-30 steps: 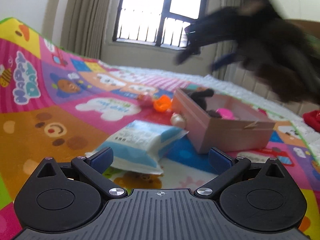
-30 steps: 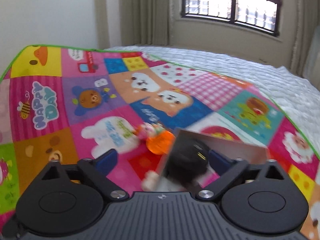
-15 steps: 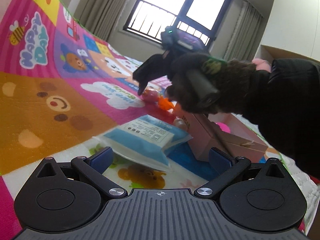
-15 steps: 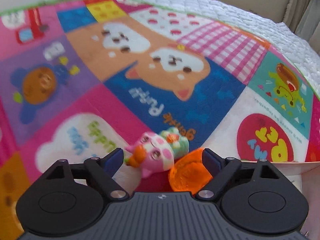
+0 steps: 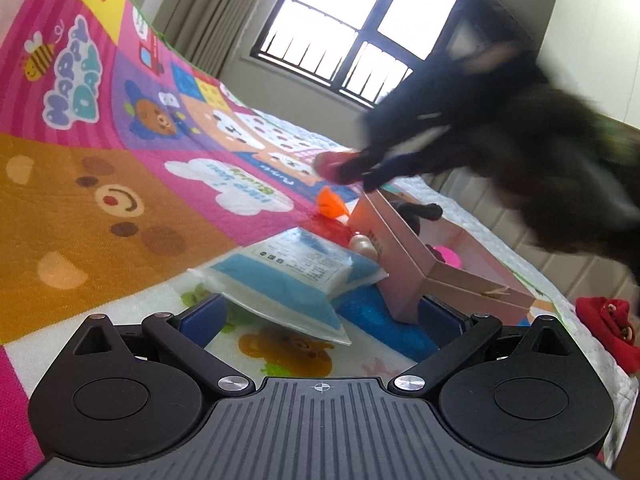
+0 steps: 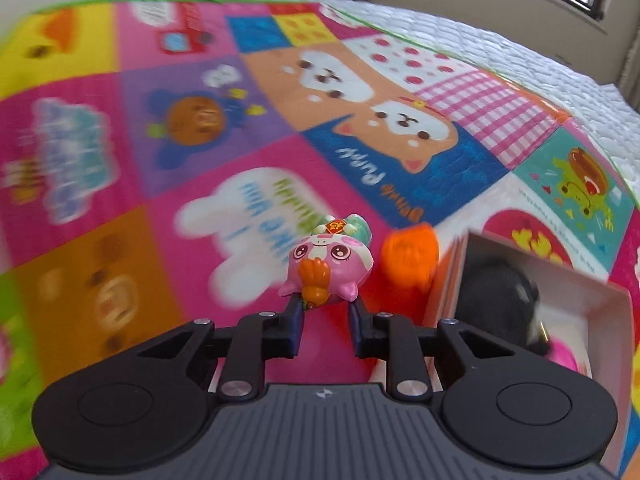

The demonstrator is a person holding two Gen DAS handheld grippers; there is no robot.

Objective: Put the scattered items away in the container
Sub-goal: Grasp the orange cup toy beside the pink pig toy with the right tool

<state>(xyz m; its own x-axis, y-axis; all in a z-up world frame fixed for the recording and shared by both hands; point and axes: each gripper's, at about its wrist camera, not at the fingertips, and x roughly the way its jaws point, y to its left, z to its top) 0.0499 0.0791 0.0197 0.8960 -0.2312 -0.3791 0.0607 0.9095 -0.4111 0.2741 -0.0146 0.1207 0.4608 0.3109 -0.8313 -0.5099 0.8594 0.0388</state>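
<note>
My right gripper (image 6: 324,307) is shut on a pink cartoon figurine (image 6: 329,265) and holds it above the play mat, left of the pink box (image 6: 600,312). In the left wrist view that gripper (image 5: 360,178) appears blurred with the figurine (image 5: 329,163) just beyond the box (image 5: 400,256). An orange toy (image 6: 408,258) lies beside the box. The box holds a black item (image 6: 500,300) and a pink item (image 6: 564,354). My left gripper (image 5: 320,316) is open and empty, low over the mat, facing a blue and white packet (image 5: 296,280).
A small cream ball (image 5: 362,246) sits between the packet and the box. A red cloth item (image 5: 608,320) lies at the right on the white quilt. The colourful play mat (image 5: 100,200) spreads left. A window (image 5: 360,40) is behind.
My right gripper closed on the pink figurine and lifted it off the mat. The left gripper tilted and edged closer to the packet.
</note>
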